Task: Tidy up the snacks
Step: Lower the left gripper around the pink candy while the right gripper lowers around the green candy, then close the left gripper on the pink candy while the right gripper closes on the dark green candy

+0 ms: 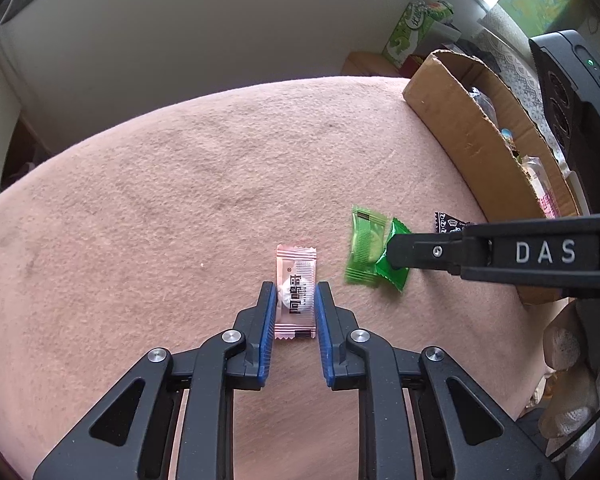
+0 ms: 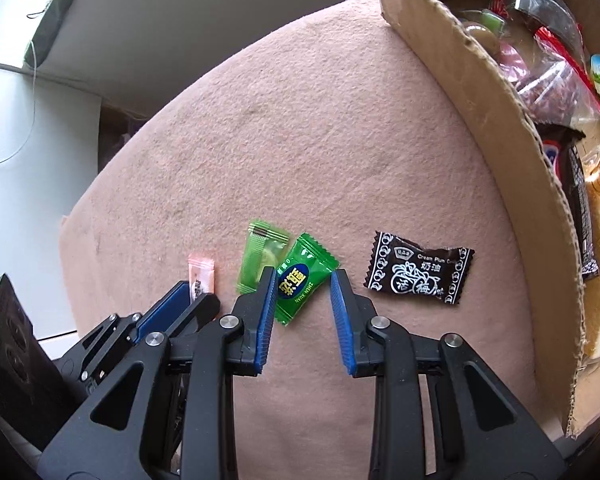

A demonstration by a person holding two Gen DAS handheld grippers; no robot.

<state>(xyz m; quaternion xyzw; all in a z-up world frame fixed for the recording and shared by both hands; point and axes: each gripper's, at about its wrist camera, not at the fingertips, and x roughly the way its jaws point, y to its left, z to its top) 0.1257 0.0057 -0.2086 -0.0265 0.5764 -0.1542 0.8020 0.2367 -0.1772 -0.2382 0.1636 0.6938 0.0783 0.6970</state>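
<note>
A pink, felt-like cloth (image 1: 180, 184), matted and lightly pilled, covers the rounded table top where four wrapped sweets lie in a loose row beside a corrugated cardboard box (image 2: 512, 184) with ragged, torn edges.

The left gripper (image 1: 296, 300), black plastic arms with ribbed blue pads, is pressed in on the pale pink candy (image 1: 296, 292), a flat rectangular sachet with crimped, serrated ends and black printing; both pads touch its long sides. Of the four sweets, this one lies farthest from the box.

The right gripper (image 2: 305, 284) straddles the dark green candy (image 2: 302, 282), a glossy pillow-shaped wrapper with zigzag ends and a blue oval label. Its left pad is against the wrapper's edge, while its right pad sits at the wrapper's corner, and whether it presses there cannot be told. In the left wrist view the black finger (image 1: 412, 250) of this gripper lies over the same sweet.

Just beyond the dark green one, on the side away from the box, lies a translucent light green candy (image 2: 262, 258), ribbed along its sealed ends and touching or overlapping its neighbour. Nearer the box lies a black candy (image 2: 418, 272), crinkled foil printed with white rings and lettering, apart from the others and just short of the cardboard wall.

Inside the box are packed snacks (image 2: 548, 76): clear crinkled bags with red strips, a dark wrapper and a pack of sliced bread against the near wall.
</note>
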